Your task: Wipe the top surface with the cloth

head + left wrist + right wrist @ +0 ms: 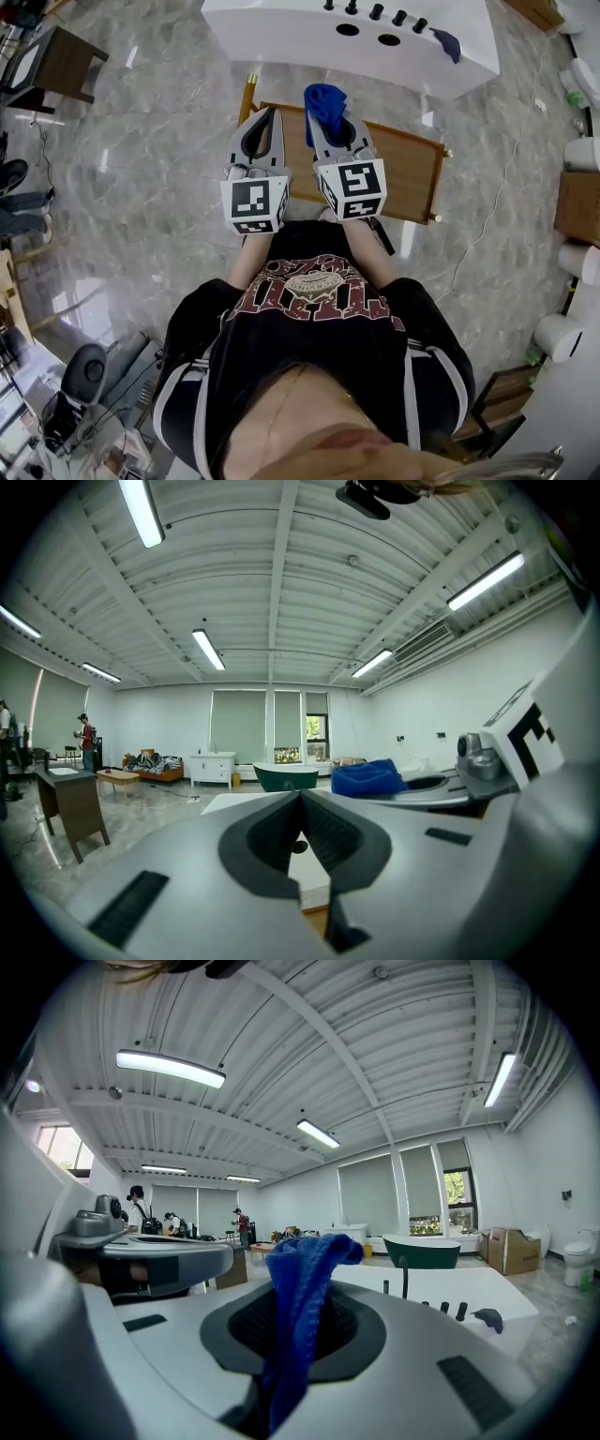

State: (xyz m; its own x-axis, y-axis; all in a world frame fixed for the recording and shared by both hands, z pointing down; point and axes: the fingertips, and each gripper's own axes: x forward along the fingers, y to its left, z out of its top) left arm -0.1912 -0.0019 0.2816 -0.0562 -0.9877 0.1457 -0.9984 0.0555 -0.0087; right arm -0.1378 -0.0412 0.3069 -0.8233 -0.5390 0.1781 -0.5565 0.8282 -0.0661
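Observation:
A blue cloth [323, 103] is pinched in my right gripper [325, 120], and it sticks up out of the shut jaws as a blue fold [302, 1312]. My left gripper [272, 114] is held beside it with its jaws shut and nothing between them. Both grippers hover over a wooden table [411, 167] with a raised rim. In the left gripper view the cloth [367, 778] shows at the right, on the other gripper. Beyond the table stands a white cabinet top [281, 28] with round holes and black knobs.
A dark rag [448, 42] lies on the white top's right end, seen also as a small dark rag [489, 1317]. The floor is grey marble. A dark side table [58, 64] stands far left, and white fixtures [560, 336] line the right edge. People stand far off.

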